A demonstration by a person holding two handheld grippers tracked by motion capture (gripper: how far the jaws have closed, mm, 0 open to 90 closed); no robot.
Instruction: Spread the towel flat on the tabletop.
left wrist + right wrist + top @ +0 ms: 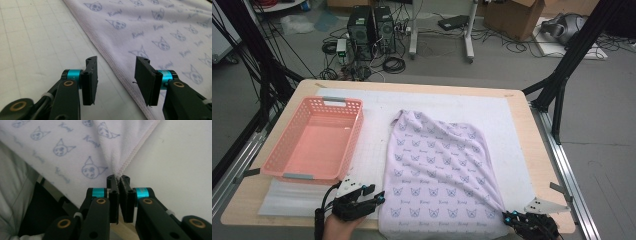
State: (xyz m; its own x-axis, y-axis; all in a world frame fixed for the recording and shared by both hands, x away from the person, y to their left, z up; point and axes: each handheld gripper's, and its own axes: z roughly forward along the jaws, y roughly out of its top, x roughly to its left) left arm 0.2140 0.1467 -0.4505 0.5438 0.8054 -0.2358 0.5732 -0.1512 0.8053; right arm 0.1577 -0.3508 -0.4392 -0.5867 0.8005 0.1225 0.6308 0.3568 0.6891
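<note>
High view: the left tongs (379, 196) sit low left of centre, level, at the cloth (437, 170)'s near left edge; the right tongs (508, 216) at lower right pinch its near corner. A pink basket (354, 125) lies upper left on the surface (522, 115).

Left gripper view: jaws apart, straddling the hem (120, 72), gripping nothing.

Right gripper view: jaws clenched on the corner (117, 170).

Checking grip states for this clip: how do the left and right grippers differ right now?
The left gripper has its jaws apart, straddling the side hem of the printed cloth without pressing it; the right gripper is shut on the cloth's near corner, which bunches into its jaws. In the high view the left gripper sits at the cloth's left edge and the right gripper at its right corner. Both have black jaws with teal collars.
</note>
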